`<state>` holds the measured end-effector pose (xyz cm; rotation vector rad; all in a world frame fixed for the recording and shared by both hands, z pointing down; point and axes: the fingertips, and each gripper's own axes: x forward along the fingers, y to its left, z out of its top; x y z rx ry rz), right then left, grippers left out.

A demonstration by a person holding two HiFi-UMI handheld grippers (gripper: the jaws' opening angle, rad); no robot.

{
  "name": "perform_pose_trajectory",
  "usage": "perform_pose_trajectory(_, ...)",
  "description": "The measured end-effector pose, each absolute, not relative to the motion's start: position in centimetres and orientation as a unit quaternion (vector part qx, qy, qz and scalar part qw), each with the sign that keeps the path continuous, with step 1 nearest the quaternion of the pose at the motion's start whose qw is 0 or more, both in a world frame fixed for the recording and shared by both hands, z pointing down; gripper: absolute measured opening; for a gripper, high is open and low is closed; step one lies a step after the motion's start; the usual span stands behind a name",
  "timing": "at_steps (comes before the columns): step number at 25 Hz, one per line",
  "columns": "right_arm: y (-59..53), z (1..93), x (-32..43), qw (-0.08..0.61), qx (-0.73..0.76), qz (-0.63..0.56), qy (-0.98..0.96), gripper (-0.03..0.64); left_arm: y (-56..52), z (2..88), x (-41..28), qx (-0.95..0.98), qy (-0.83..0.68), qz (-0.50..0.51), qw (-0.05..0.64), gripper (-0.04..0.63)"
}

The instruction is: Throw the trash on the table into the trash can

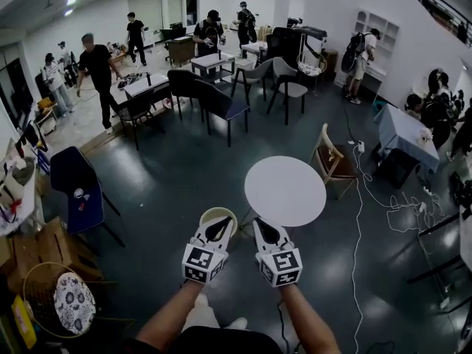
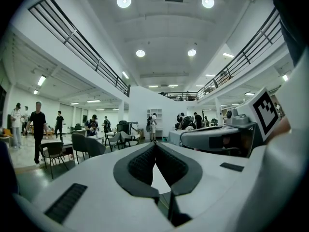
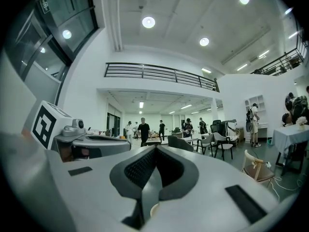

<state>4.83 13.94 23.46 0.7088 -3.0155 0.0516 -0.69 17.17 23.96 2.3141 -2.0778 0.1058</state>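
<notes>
The round white table (image 1: pixel 285 190) stands just ahead of me, and I see no trash on its top. A cream trash can (image 1: pixel 209 217) with a dark inside sits on the floor to the table's left, partly hidden behind my left gripper (image 1: pixel 218 229). That gripper is shut and holds nothing. My right gripper (image 1: pixel 265 232) is beside it, over the table's near edge, also shut and bare. In the left gripper view the jaws (image 2: pixel 155 144) meet at their tips; the same holds in the right gripper view (image 3: pixel 155 148).
A wooden chair (image 1: pixel 332 161) stands behind the table, and a white cable (image 1: pixel 359 220) runs along the floor to its right. A blue chair (image 1: pixel 77 190), cardboard boxes and a wire basket (image 1: pixel 55 301) are at the left. Dark chairs, tables and several people fill the far room.
</notes>
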Motion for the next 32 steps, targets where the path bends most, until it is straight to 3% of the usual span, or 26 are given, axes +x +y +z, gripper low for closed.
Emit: perform_pose_trajectory(32,16.8,19.5,2.4,0.008,0.218,0.005,-0.976,0.017,20.1,20.7,-1.7,0.756,-0.654,0.032,-0.006,0.015)
